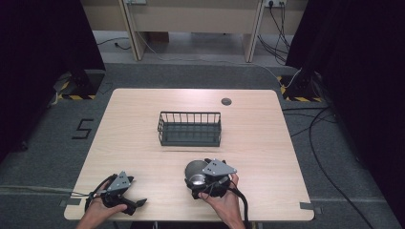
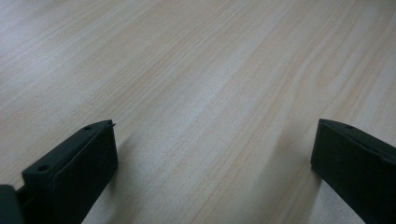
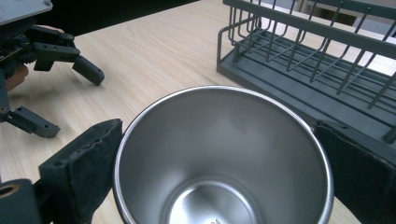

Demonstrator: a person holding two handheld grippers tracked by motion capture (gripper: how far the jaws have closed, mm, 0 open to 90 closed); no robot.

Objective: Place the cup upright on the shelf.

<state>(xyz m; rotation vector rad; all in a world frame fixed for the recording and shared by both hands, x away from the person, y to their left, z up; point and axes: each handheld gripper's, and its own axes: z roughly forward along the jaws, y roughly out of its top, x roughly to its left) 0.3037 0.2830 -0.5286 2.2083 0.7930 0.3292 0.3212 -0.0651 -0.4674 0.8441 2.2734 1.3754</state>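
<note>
A shiny steel cup stands upright on the wooden table near the front edge, just in front of a dark wire basket. My right gripper is shut on the steel cup, one black jaw pressed against each side; the cup is empty. The basket lies close behind it, also empty. At the front left, my left gripper rests low over the table, open, jaws wide apart with bare wood between them. The left gripper is seen spread open beside the cup.
A round dark grommet sits in the tabletop behind the basket. Bare wood lies to the basket's left and right. Black cables run over the grey floor to the table's right, and a desk frame stands beyond the far edge.
</note>
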